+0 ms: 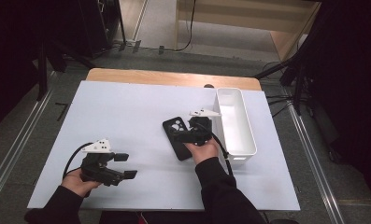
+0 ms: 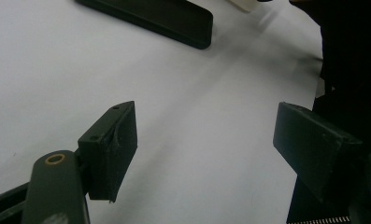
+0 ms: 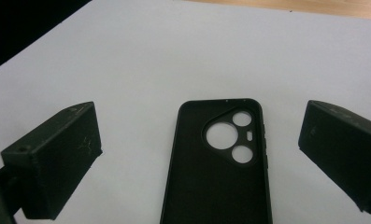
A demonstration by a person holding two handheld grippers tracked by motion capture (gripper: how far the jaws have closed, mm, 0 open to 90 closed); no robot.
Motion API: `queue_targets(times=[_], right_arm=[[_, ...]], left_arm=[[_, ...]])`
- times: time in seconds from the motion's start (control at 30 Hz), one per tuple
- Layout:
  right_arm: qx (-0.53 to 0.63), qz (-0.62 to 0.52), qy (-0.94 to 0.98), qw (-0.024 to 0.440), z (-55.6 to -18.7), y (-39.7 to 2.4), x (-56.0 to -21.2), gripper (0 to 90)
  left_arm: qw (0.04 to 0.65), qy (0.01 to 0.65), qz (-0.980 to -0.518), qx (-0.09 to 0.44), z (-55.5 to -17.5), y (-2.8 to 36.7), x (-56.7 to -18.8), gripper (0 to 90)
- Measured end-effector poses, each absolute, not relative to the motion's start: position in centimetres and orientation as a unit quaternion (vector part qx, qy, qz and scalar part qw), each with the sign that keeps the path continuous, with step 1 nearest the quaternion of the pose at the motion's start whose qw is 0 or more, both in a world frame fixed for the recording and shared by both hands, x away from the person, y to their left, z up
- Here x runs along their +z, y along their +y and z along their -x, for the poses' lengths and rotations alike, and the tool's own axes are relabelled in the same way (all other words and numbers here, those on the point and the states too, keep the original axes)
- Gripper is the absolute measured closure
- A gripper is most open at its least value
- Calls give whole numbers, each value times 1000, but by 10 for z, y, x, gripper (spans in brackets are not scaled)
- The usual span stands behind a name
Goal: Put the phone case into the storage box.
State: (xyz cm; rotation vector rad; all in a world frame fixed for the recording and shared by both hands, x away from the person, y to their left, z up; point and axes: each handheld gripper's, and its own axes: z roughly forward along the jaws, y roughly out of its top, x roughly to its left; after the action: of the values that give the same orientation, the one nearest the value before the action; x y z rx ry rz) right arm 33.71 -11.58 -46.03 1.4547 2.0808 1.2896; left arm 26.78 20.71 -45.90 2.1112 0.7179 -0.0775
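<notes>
A black phone case [image 1: 174, 127] lies inner side up on the white table [image 1: 127, 107], its camera cut-outs at the far end. My right gripper [image 1: 185, 133] hovers over the case's near half, and the hand hides that part in the high view. In the right gripper view the case [image 3: 218, 172] lies between the wide-apart jaws of that gripper [image 3: 199, 123], which do not touch it. My left gripper [image 1: 126, 165] rests at the front left of the table, open and empty. In the left gripper view its jaws [image 2: 206, 126] frame bare table, with the case [image 2: 150, 16] farther off.
A long white bin [image 1: 248, 135] stands lengthwise just right of the case, and nothing shows inside it. A wooden strip [image 1: 174, 77] runs along the table's far edge. Dark stands and cables surround the table on the floor.
</notes>
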Motion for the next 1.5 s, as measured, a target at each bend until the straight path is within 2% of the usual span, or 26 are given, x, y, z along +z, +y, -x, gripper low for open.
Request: queue_targets(times=[0.33, 0.53, 1.5], right_arm=[[434, -514, 725, 149, -341, -114, -466, 0], [424, -517, 725, 166, -342, -111, -470, 0], [411, -538, 723, 140, -336, -104, -501, 0]], left_arm=[[440, 291, -849, -33, -268, 207, -459, 218], [438, 294, -849, -30, -268, 208, -458, 217], [443, 295, -846, -30, -269, 209, -457, 218]])
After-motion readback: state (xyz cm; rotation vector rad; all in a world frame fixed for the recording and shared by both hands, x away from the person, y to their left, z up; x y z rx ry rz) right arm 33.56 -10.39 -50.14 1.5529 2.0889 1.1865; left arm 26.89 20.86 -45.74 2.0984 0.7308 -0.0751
